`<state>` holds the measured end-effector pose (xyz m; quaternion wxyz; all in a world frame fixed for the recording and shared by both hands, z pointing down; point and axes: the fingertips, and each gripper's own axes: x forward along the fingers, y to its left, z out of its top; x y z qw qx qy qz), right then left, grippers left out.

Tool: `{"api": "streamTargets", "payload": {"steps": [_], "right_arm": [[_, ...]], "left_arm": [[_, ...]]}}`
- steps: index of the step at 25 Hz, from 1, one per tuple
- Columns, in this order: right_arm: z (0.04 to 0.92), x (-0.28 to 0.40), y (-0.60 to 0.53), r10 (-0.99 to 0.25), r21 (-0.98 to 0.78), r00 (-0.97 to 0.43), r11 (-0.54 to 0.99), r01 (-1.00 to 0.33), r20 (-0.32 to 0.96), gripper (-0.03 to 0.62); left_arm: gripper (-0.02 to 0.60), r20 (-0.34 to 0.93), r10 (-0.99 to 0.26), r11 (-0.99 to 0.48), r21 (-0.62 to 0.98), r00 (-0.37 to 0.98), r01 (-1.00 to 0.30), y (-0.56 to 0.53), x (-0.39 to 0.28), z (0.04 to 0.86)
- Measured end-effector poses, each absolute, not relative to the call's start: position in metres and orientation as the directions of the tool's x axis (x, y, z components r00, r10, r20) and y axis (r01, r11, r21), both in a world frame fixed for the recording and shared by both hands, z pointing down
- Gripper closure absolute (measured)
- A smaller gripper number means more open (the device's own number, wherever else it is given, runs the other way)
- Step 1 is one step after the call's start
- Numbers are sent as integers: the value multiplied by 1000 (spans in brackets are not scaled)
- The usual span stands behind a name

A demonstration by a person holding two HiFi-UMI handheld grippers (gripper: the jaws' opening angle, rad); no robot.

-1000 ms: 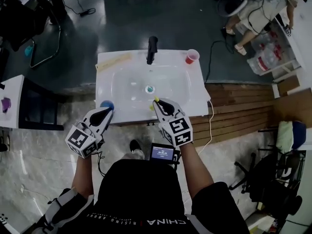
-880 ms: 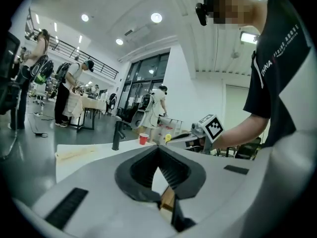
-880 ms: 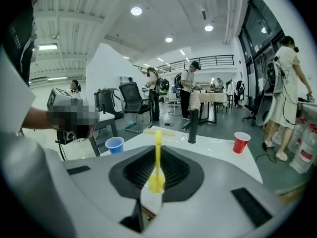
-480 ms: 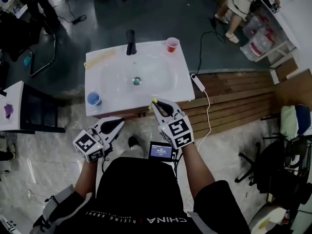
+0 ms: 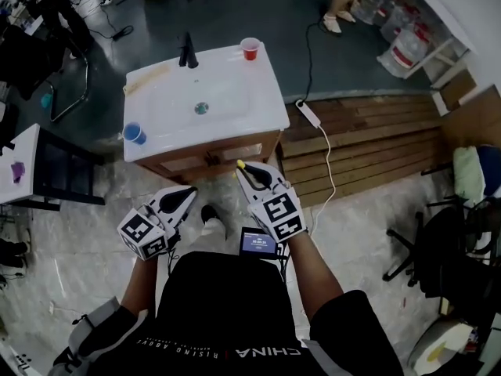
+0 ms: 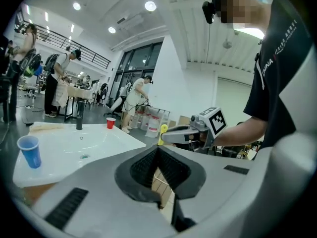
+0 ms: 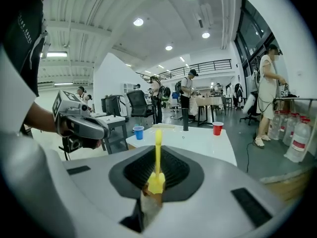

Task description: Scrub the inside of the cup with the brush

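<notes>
The blue cup [image 5: 135,134] stands on the front left corner of the white sink counter [image 5: 258,104]; it also shows as the blue cup [image 6: 29,151] and the blue cup [image 7: 138,132]. My left gripper [image 5: 185,196] is shut and empty, held in the air in front of the cabinet, well short of the cup. My right gripper [image 5: 244,171] is shut on a yellow brush [image 7: 158,165], whose end sticks out past the jaws. From the left gripper view the right gripper [image 6: 190,133] is seen with the brush [image 6: 161,133].
A red cup [image 5: 250,48] and a black faucet [image 5: 188,51] stand at the counter's far edge, with a wooden strip [image 5: 145,78] at the left. A power strip [image 5: 306,113] and cable lie on the wooden platform to the right. A dark table [image 5: 47,171] stands left.
The person has stepped back from the sink: both grippers, earlier over the counter's front edge, now hang in front of the cabinet. The blue cup stayed on the counter.
</notes>
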<state>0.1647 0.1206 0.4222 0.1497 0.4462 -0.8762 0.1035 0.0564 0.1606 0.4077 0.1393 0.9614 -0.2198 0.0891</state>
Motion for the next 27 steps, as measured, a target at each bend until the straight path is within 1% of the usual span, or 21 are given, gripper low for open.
{"api": "streamTargets", "payload": {"steps": [10, 18, 22, 27], "right_arm": [[423, 189, 194, -758, -64, -567, 580, -812, 321, 556], [422, 190, 213, -772, -79, -565, 569, -819, 292, 556], [418, 190, 220, -776, -85, -561, 563, -822, 287, 556], [409, 191, 221, -790, -90, -549, 547, -832, 274, 556]], "left_arm": [[578, 252, -433, -841, 234, 865, -489, 241, 72, 416], [578, 278, -456, -826, 222, 846, -518, 270, 62, 420], [578, 293, -441, -834, 214, 848, -508, 275, 65, 422], [578, 334, -416, -858, 165, 846, -486, 275, 68, 423]]}}
